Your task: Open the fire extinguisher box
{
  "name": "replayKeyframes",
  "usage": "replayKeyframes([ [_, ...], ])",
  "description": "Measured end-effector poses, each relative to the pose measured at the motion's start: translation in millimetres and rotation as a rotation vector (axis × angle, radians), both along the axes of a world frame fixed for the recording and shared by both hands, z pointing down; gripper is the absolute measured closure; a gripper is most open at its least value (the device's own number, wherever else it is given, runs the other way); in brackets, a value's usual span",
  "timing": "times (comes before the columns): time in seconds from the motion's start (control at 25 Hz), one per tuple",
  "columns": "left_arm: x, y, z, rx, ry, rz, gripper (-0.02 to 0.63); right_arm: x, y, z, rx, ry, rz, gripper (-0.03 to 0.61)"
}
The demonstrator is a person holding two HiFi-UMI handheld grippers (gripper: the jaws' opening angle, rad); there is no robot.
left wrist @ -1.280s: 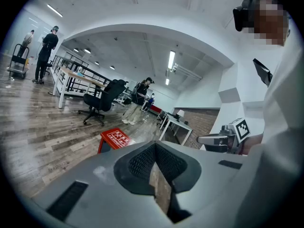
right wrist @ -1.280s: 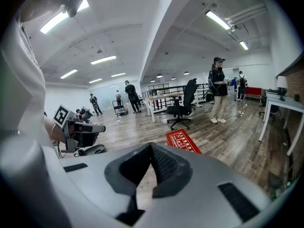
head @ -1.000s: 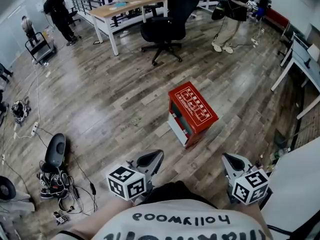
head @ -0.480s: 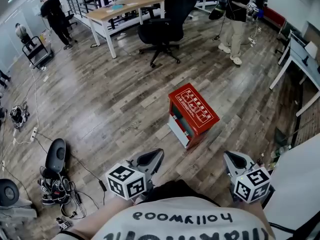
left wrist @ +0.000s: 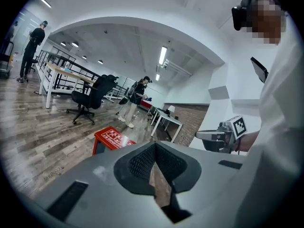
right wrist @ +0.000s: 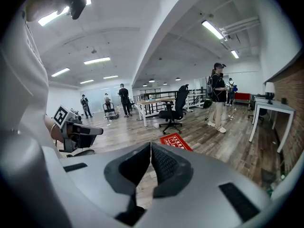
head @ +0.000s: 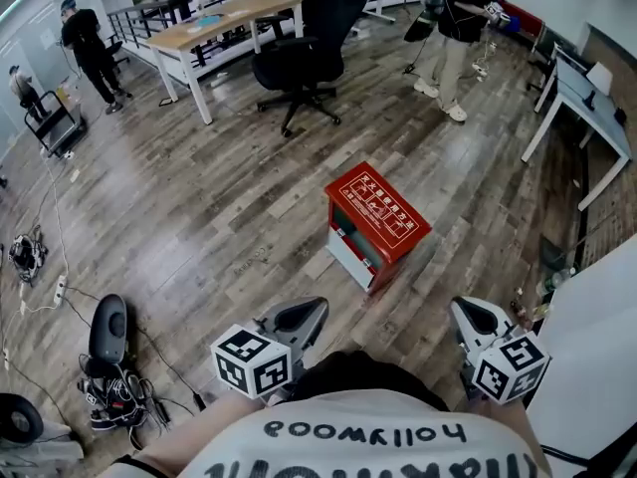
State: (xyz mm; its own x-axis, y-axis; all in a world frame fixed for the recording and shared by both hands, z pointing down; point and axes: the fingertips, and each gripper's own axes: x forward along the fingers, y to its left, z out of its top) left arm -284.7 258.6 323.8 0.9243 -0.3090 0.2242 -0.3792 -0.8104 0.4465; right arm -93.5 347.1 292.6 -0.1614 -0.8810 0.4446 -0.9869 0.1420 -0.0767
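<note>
The red fire extinguisher box (head: 376, 223) stands on the wood floor ahead of me, its lid with white print on top and a pale front panel facing left. It also shows low in the left gripper view as the red box (left wrist: 112, 139) and in the right gripper view as the red box (right wrist: 175, 141). My left gripper (head: 302, 318) is held near my body, well short of the box, jaws shut with nothing between them. My right gripper (head: 476, 317) hangs at the lower right, also shut and empty. The left gripper's pads (left wrist: 142, 163) meet tip to tip.
A black office chair (head: 299, 58) and a wooden desk (head: 214, 18) stand beyond the box. A person (head: 453, 38) walks at the back right, others at the far left. Cables and black gear (head: 109, 366) lie at the lower left. A white desk (head: 582, 93) lines the right side.
The head view has shifted slightly, so the box sits a little lower left in frame. The walking person at the back has moved. Both grippers keep their places, shut.
</note>
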Motion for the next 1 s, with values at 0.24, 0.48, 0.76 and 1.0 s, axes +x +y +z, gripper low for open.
replayKeyframes([
  [0.24, 6, 3, 13, -0.023, -0.008, 0.025, 0.607, 1, -6, 1, 0.002, -0.059, 0.01, 0.568],
  [0.48, 10, -18, 14, -0.029, -0.006, -0.035, 0.607, 14, -29, 16, -0.061, -0.07, -0.026, 0.566],
  [0.76, 23, -46, 24, -0.063, -0.031, -0.091, 0.607, 35, -73, 22, -0.064, 0.061, -0.072, 0.568],
  [1.0, 51, -73, 32, -0.084, -0.034, -0.113, 0.607, 69, -105, 31, -0.107, 0.036, -0.09, 0.568],
])
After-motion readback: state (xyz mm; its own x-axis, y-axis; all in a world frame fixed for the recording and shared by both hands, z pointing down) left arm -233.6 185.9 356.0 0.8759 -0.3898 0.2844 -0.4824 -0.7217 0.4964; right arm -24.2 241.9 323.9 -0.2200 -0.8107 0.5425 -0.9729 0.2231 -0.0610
